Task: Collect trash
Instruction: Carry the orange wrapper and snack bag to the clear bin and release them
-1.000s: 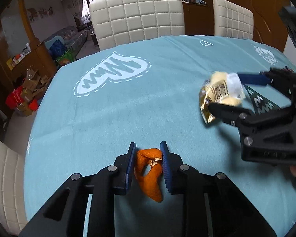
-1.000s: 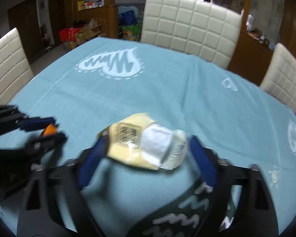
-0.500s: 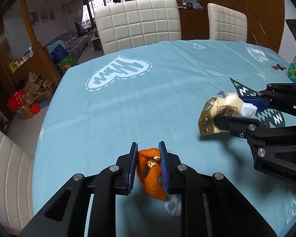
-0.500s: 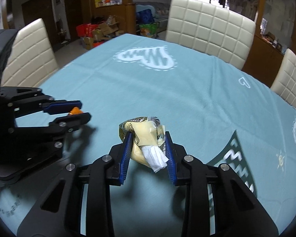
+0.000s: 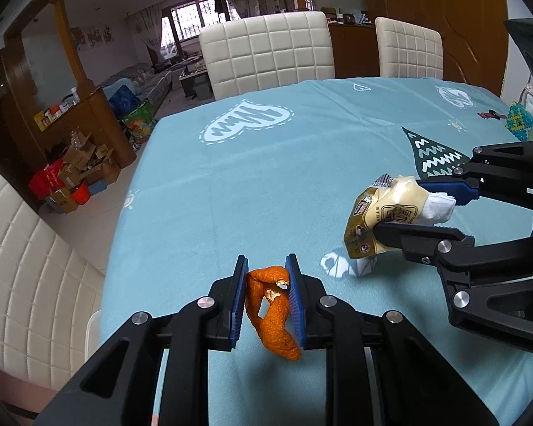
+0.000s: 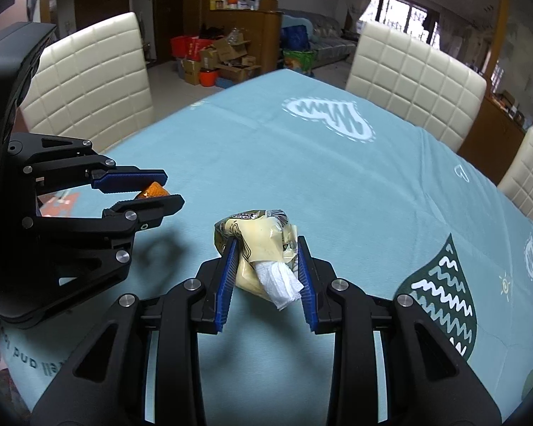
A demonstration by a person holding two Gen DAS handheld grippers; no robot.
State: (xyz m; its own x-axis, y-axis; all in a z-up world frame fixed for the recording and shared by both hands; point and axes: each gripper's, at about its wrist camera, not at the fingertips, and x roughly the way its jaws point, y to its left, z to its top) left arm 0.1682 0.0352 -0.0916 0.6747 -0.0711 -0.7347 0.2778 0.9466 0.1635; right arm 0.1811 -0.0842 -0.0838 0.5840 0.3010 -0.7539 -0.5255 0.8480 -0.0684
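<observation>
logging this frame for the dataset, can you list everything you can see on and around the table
orange peel: 1, orange, clamped in the left gripper above the tablecloth
snack wrapper: 1, yellow, crumpled, held in the right gripper
tissue: 1, white, wadded against the wrapper between the right fingers
tablecloth: 1, light blue with white heart and dark leaf prints, covering the table
dining chairs: 3 shown, cream quilted, around the table
cardboard boxes: a pile, brown and red, on the floor to the left
left gripper: 1, black with blue pads, shut on the peel
right gripper: 1, black with blue pads, shut on the wrapper
</observation>
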